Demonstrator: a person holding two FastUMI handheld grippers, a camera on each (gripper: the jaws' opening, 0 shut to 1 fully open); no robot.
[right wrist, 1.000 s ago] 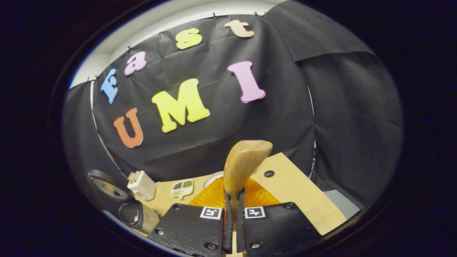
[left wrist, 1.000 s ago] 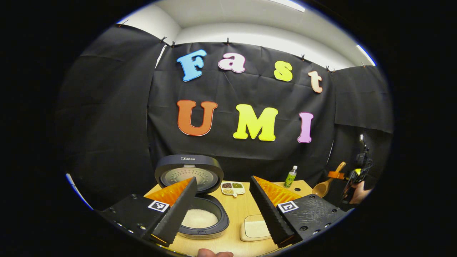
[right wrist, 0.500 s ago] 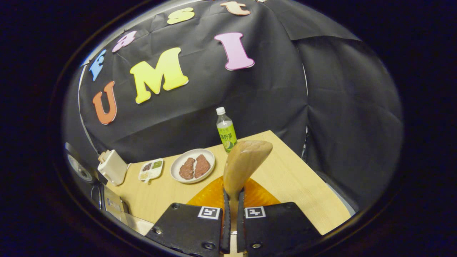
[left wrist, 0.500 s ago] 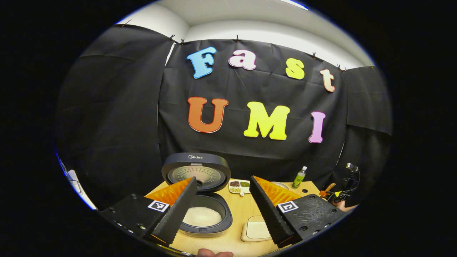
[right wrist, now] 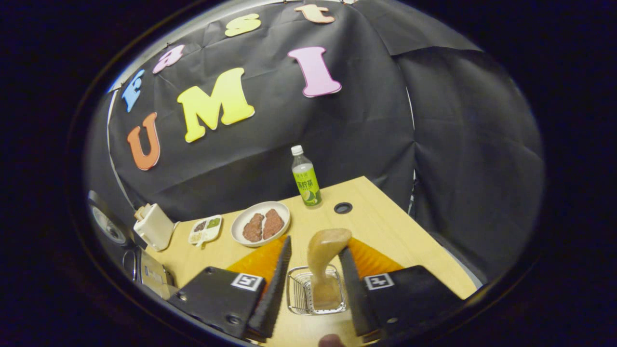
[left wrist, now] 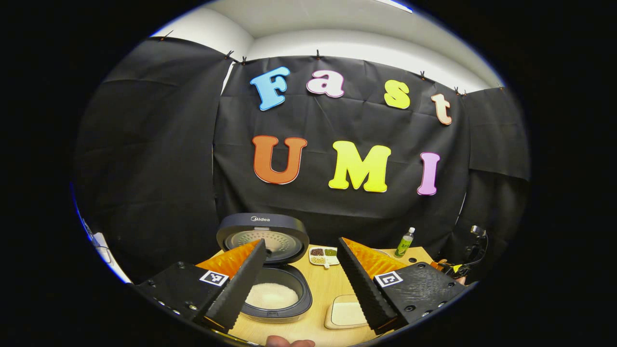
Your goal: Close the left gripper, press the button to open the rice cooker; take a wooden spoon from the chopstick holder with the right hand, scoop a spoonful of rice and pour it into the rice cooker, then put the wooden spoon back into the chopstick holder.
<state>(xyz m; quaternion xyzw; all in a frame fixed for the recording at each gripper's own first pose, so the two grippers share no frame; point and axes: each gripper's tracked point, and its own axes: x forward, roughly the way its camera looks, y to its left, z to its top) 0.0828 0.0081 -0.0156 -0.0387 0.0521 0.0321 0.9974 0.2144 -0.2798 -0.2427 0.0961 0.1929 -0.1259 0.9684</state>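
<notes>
**Inspector:** As the right gripper (right wrist: 313,284) stands, what is the state of its fingers?

**Assistant:** Spread apart, one on each side of the wooden spoon (right wrist: 324,262), with a gap showing on both sides. Neither presses on it.

**Inspector:** Location of the spoon?

**Assistant:** Standing upright in the chopstick holder (right wrist: 298,294), a wire basket on the wooden table (right wrist: 385,226). Its bowl end points up and its lower part sits inside the basket.

**Inspector:** Left gripper (left wrist: 301,277)?

**Assistant:** Fingers wide apart, holding nothing, raised above the near edge of the table.

**Inspector:** Rice cooker (left wrist: 277,286)?

**Assistant:** Lid (left wrist: 262,233) up, standing open toward the back. White rice (left wrist: 272,294) lies in the inner pot. Just right of the cooker sits a shallow tray (left wrist: 344,313) of pale rice.

**Inspector:** Other items?

**Assistant:** In the right gripper view, a plate (right wrist: 261,223) with two brown patties, a small divided dish (right wrist: 205,228) of grains, a green bottle (right wrist: 305,177) near the back wall, and a white container (right wrist: 154,226) at the left.
</notes>
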